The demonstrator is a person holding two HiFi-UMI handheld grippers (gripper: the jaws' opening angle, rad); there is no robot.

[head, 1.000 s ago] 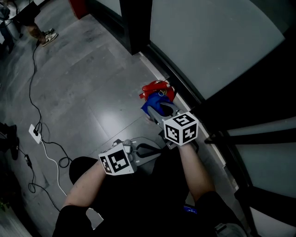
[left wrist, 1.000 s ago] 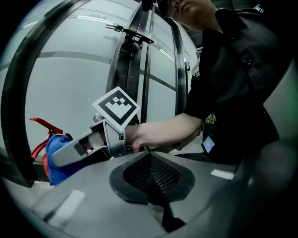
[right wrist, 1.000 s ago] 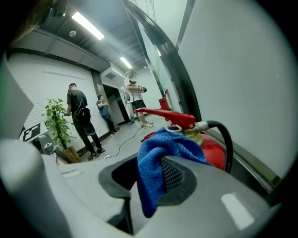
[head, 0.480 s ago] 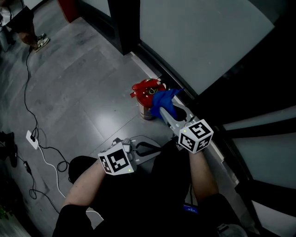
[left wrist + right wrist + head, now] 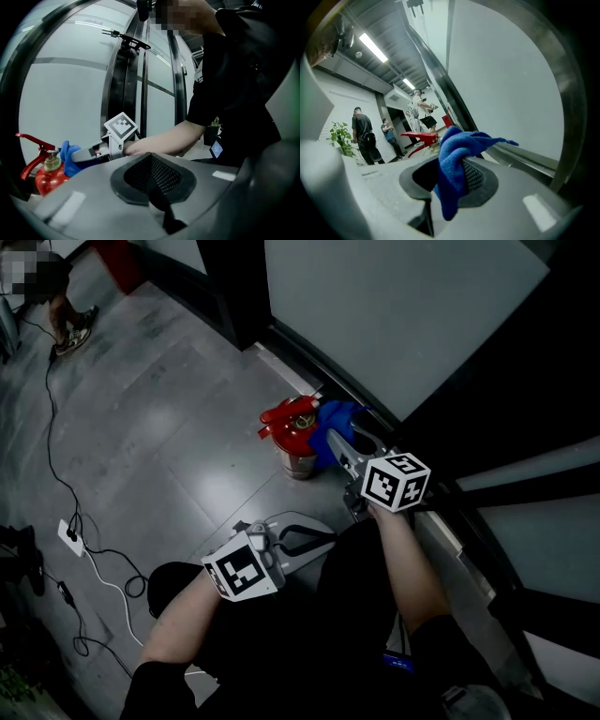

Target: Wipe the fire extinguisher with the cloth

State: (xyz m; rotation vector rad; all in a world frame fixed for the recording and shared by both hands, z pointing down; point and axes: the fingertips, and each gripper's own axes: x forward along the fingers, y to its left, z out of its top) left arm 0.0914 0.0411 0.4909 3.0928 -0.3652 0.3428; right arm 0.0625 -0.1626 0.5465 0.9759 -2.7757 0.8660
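My left tool (image 5: 314, 538) hangs low over the floor (image 5: 169, 427), jaws together with nothing between them. At about twelve o'clock from it, the red fire extinguisher (image 5: 295, 432) stands upright on the floor at the foot of the wall. At three o'clock of its head sits the blue cloth (image 5: 342, 418), clamped in my right tool (image 5: 336, 442). I cannot tell whether it touches the valve.

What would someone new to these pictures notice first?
The red fire extinguisher stands on the grey floor beside the glass wall. Right next to its top is a bright blue cloth, pinched in the right tongs. The left tongs are shut and empty, nearer the person.
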